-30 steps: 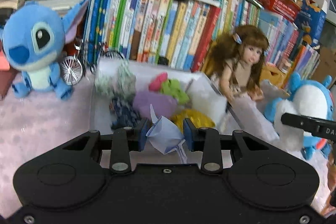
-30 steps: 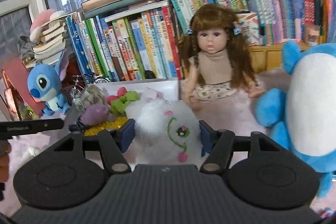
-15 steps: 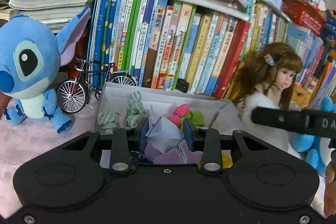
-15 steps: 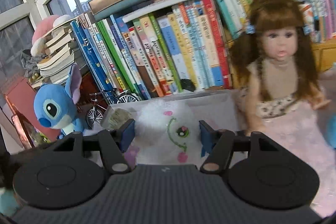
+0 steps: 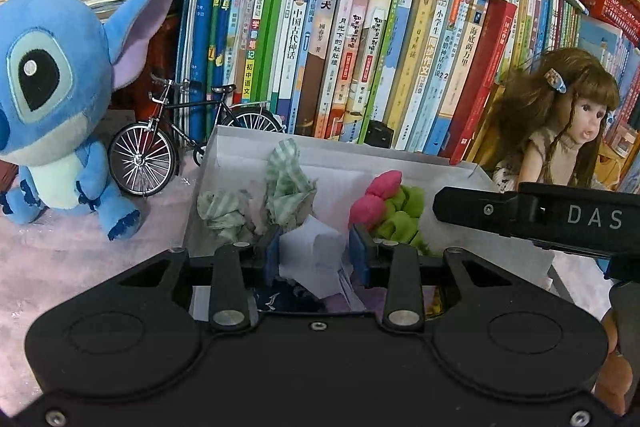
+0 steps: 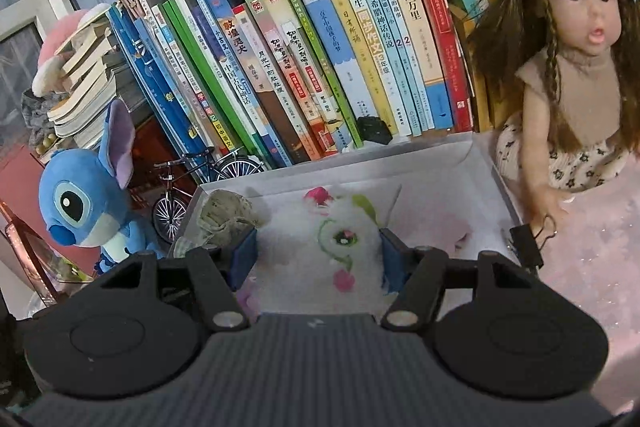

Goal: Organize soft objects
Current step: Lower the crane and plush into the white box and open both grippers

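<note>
A white box (image 5: 248,147) stands in front of the books and holds soft items: a green checked cloth (image 5: 286,183) and a pink and green plush piece (image 5: 390,205). My left gripper (image 5: 316,253) is shut on a pale lilac cloth (image 5: 312,253) and holds it over the box's near part. My right gripper (image 6: 318,253) is shut on a fluffy white cloth with embroidered flowers (image 6: 340,239) over the same box (image 6: 432,151). The right gripper's side shows as a black bar (image 5: 536,217) in the left wrist view.
A blue Stitch plush (image 5: 52,99) and a toy bicycle (image 5: 176,143) stand left of the box. A long-haired doll (image 6: 572,67) sits to its right. A row of books (image 5: 360,47) lines the back. A pink fluffy surface (image 5: 80,267) lies underneath. A black binder clip (image 6: 530,241) is at the box's right wall.
Both grippers have moved forward and lower over the box, each still holding its cloth. The box and books now look nearer.
</note>
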Tool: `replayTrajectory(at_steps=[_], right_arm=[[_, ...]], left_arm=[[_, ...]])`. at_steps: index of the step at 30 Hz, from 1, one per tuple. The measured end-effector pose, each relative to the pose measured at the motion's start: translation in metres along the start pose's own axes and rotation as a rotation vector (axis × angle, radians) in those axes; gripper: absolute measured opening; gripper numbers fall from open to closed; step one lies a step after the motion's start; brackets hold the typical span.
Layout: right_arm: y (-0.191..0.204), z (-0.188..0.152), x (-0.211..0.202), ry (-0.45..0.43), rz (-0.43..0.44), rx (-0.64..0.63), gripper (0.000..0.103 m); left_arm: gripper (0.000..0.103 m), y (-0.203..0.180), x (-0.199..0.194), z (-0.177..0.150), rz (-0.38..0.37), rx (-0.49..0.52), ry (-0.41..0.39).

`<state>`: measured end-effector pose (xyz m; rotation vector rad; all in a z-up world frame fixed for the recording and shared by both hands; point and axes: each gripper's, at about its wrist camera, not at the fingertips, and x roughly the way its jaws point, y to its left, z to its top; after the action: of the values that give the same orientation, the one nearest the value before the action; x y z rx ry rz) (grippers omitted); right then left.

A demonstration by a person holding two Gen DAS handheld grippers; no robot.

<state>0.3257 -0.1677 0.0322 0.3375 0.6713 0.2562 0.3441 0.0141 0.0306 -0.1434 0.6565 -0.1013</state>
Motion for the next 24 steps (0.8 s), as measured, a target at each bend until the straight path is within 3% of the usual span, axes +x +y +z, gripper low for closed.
replayTrajectory(at_steps=[5,8,10,13,15,17,20,24], right_arm=[[-0.001,0.000,-0.002,-0.010,0.014,0.012,0.070],[-0.003,0.001,-0.006,-0.022,0.027,0.024,0.082],[-0.004,0.002,-0.010,-0.034,0.039,0.035,0.084],[-0.003,0.004,-0.018,-0.048,0.041,0.037,0.087],[-0.002,0.005,-0.024,-0.059,0.043,0.031,0.089],[-0.002,0.005,-0.033,-0.074,0.047,0.024,0.092],[-0.001,0.004,-0.050,-0.106,0.051,0.006,0.100],[-0.001,-0.001,-0.073,-0.128,0.037,-0.022,0.103]], left_arm=[[0.039,0.000,-0.001,0.000,0.000,-0.006,-0.004],[0.046,0.002,-0.005,0.002,-0.008,-0.011,-0.004],[0.050,0.002,-0.008,0.003,-0.010,-0.011,-0.006],[0.061,0.001,-0.014,0.004,-0.008,-0.010,-0.014],[0.076,0.000,-0.021,0.004,-0.012,-0.008,-0.022],[0.085,-0.001,-0.032,0.004,-0.022,-0.012,-0.040],[0.088,-0.002,-0.051,0.004,-0.053,-0.015,-0.066],[0.089,-0.007,-0.076,0.000,-0.066,0.013,-0.074]])
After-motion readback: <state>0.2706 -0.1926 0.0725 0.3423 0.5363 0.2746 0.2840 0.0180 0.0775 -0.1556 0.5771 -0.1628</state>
